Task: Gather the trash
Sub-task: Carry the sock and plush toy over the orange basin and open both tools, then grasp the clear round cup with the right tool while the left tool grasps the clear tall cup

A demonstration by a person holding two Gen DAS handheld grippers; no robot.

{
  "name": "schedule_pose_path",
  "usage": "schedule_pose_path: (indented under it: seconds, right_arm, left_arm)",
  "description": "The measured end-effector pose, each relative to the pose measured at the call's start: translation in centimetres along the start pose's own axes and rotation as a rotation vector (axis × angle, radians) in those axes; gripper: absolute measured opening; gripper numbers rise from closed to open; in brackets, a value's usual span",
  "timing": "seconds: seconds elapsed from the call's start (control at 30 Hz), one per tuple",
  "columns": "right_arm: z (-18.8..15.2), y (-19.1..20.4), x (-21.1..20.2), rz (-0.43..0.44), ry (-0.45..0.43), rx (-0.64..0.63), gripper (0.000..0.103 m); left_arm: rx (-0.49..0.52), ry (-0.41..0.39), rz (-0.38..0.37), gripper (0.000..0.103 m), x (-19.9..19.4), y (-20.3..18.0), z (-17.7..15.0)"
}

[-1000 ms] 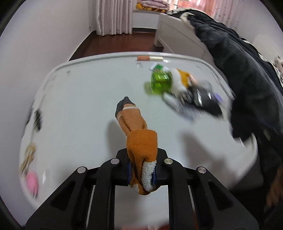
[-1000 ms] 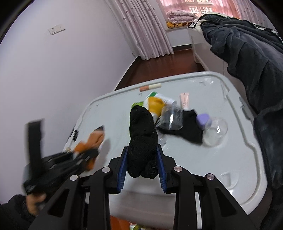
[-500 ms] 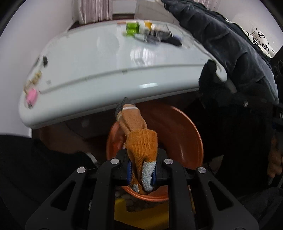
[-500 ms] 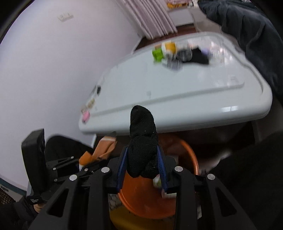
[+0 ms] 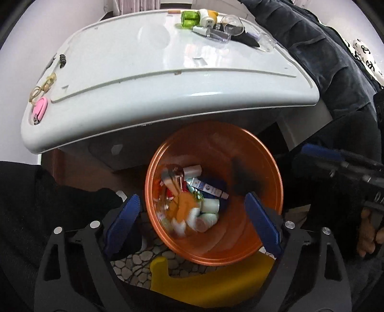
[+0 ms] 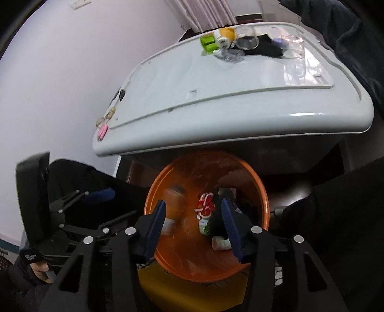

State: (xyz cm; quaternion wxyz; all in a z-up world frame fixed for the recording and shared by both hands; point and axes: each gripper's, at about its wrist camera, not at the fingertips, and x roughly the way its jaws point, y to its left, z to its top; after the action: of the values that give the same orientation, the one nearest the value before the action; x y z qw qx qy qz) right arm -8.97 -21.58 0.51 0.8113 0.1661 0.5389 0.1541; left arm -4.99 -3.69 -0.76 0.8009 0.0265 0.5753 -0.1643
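Trash fills the bottom of the orange bin under the bench: tubes, small bottles, a blurred orange sock. More litter waits at the bench's far edge. Left hand-held gripper has its jaws opening wide and empty; right hand-held gripper has its jaws opening, a black sock loose against one pad.

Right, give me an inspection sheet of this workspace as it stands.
Surface: white tabletop, mostly bare at its near edge.
Job's things: orange bin below the table edge, holding tubes, small bottles and an orange sock.
Clutter: green bottle, clear cups and a black cloth at the far side; pink item at the left edge.
Grippers: left tool and right tool above the bin, jaws opening, nothing gripped.
Cables: nothing seen.
Surroundings: curtains, dark coat.
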Motion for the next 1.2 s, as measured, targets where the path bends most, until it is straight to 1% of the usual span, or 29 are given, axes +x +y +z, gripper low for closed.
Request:
schedule_pose_path:
  seconds: [0.07, 0.17, 0.23, 0.27, 0.3, 0.37, 0.43, 0.5, 0.53, 0.6, 0.7, 0.73, 0.77, 0.8, 0.83, 0.87, 0.93, 0.97, 1.07, 1.1, 1.13, 1.2]
  right_arm:
    - [1.0, -0.4, -1.0, -0.013, -0.041, -0.008, 0.049]
    - [3.8, -1.6, -2.6, -0.054, -0.124, 0.007, 0.049]
    - [7.0, -3.1, -3.8, -0.120, -0.210, 0.021, 0.053]
    - [8.6, -3.9, -4.1, -0.157, -0.237, 0.027, 0.058]
    - [10.6, -4.8, -4.3, -0.203, -0.261, 0.032, 0.060]
    - [14.3, -6.5, -3.7, -0.277, -0.267, 0.022, 0.063]
    - [18.2, -8.7, -1.7, -0.357, -0.232, 0.018, 0.063]
    - [20.5, -10.3, 0.2, -0.402, -0.207, 0.031, 0.063]
    - [21.1, -10.9, 0.8, -0.403, -0.206, 0.036, 0.063]
    - [22.0, -11.7, 2.2, -0.390, -0.211, 0.035, 0.063]
    - [23.5, -12.6, 4.8, -0.408, -0.187, 0.022, 0.062]
    - [23.8, -12.7, 5.5, -0.418, -0.183, 0.021, 0.061]
    - [24.2, -13.0, 6.2, -0.431, -0.180, 0.015, 0.052]
    - [24.5, -13.3, 6.7, -0.436, -0.178, 0.008, 0.048]
    - [24.6, -13.5, 6.7, -0.432, -0.191, 0.003, 0.048]
    - [24.7, -13.6, 6.5, -0.423, -0.187, 0.008, 0.048]
    - [24.2, -13.5, 5.4, -0.385, -0.189, 0.030, 0.048]
    - [23.8, -13.3, 4.2, -0.363, -0.205, 0.045, 0.048]
    - [21.9, -12.1, -0.8, -0.261, -0.301, 0.082, 0.048]
    - [21.4, -12.0, -1.7, -0.248, -0.325, 0.091, 0.048]
    - [20.1, -12.0, -3.8, -0.222, -0.380, 0.112, 0.048]
    - [18.6, -12.2, -5.8, -0.214, -0.443, 0.134, 0.048]
  left_arm:
    - [0.009, 0.005, 0.001, 0.087, 0.2, -0.2, 0.1]
    - [0.033, -0.007, 0.007, 0.087, -0.1, -0.5, 0.7]
    - [0.042, -0.028, 0.002, 0.087, -0.3, -0.7, 1.2]
    - [0.043, -0.034, 0.000, 0.087, -0.4, -0.7, 1.6]
    - [0.043, -0.040, 0.000, 0.087, -0.4, -0.6, 1.9]
    - [0.035, -0.062, -0.010, 0.087, -0.5, -0.6, 3.0]
    - [0.014, -0.070, -0.022, 0.087, -0.3, -0.5, 4.2]
    - [0.000, -0.075, -0.034, 0.087, -0.1, -0.4, 5.2]
    - [-0.009, -0.084, -0.034, 0.087, 0.0, -0.3, 5.9]
    - [-0.016, -0.103, -0.030, 0.087, 0.2, -0.2, 6.7]
    - [-0.020, -0.117, -0.036, 0.087, 0.7, -0.3, 8.2]
    - [-0.018, -0.112, -0.036, 0.087, 1.2, -0.5, 8.8]
    - [-0.015, -0.107, -0.034, 0.087, 1.5, -0.7, 9.3]
    - [-0.012, -0.109, -0.036, 0.087, 1.7, -0.9, 9.8]
    - [-0.006, -0.124, -0.040, 0.087, 1.8, -1.2, 10.3]
    - [0.000, -0.136, -0.037, 0.087, 1.9, -1.5, 10.7]
    - [0.027, -0.180, -0.036, 0.087, 1.8, -2.7, 12.3]
    - [0.041, -0.197, -0.038, 0.087, 1.8, -3.3, 13.1]
    - [0.089, -0.260, -0.049, 0.087, 2.1, -5.7, 16.8]
    - [0.099, -0.281, -0.049, 0.087, 2.5, -6.7, 18.3]
    - [0.111, -0.295, -0.045, 0.087, 3.0, -7.7, 19.8]
    - [0.120, -0.315, 0.007, 0.087, 4.5, -9.1, 22.4]
